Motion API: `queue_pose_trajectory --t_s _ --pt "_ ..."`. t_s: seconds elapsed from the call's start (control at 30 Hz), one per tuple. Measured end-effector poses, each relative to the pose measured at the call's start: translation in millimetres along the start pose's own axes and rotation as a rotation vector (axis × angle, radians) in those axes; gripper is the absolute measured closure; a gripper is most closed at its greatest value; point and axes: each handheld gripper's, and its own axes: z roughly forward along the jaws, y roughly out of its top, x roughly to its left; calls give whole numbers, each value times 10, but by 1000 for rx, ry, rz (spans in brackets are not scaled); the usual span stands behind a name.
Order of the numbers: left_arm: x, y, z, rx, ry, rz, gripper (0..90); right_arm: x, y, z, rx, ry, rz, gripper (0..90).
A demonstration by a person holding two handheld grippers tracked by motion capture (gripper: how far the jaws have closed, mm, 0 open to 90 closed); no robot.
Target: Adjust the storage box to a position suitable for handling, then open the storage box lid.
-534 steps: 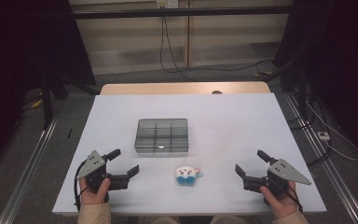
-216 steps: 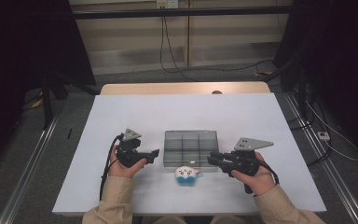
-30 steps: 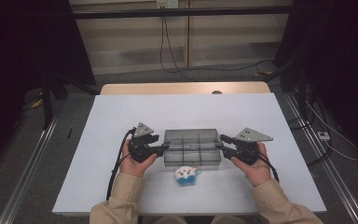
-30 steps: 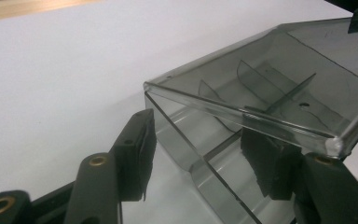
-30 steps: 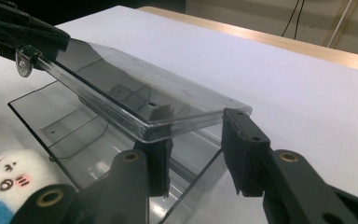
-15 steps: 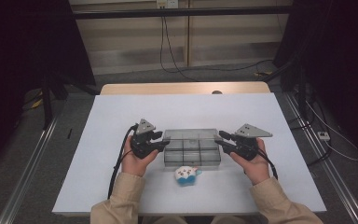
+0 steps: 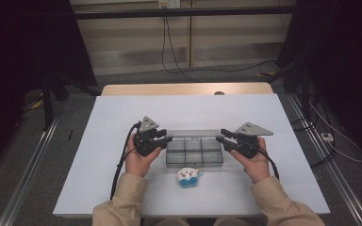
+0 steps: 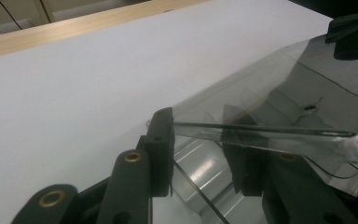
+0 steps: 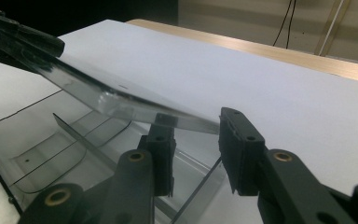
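Note:
A smoky clear compartment box sits at the table's middle, its lid raised off it. My left gripper holds the lid's left end; its jaws have just been closing, with the lid between them. In the left gripper view the left gripper has one pad against the lid's edge, the other seen through the plastic. My right gripper holds the right end. In the right gripper view the right gripper has the lid's corner between its pads, above the box's open compartments.
A small white and blue soft toy lies just in front of the box. The white table top spreads to both sides, with a wooden strip along its far edge. Cables trail from both grippers toward the person's sleeves.
Both grippers have come in to the box's ends and the lid has lifted off the box. The left jaws have narrowed on the lid.

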Motion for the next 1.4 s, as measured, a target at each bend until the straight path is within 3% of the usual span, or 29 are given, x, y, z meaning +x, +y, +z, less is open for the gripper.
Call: queue_pose_trajectory --t_s 0.43,1.4 --pt "73 83 78 -24 -2 -38 636 -67 67 79 -22 -5 27 661" --pt "105 164 136 -6 2 -37 615 -135 89 188 -18 -4 50 644"
